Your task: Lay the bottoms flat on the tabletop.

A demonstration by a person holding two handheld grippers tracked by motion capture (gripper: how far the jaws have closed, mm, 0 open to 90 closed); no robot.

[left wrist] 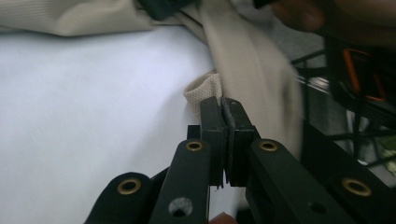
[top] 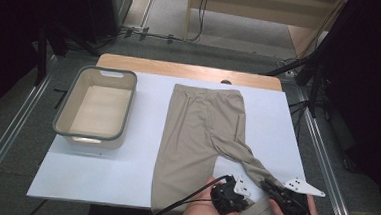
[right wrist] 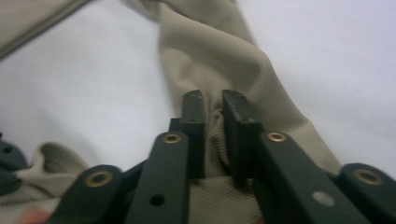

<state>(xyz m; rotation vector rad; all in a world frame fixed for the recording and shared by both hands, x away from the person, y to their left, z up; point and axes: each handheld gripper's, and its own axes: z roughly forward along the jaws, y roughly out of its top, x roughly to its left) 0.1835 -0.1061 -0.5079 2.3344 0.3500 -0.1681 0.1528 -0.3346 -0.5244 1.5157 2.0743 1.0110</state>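
High view basin (top: pixel 98 107), right gripper view tool (right wrist: pixel 212 102) pinching trousers (right wrist: pixel 224 60)

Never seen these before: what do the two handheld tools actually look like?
Both the left gripper and the right gripper are black, with flat dark fingers on arms with brass-coloured rivets. Each carries a pale three-cornered plate, and a black cable trails from the left one.

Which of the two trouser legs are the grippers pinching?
The twisted leg that slants toward the table's right. Both the left gripper and right gripper clamp it; the other leg lies flat and straight.
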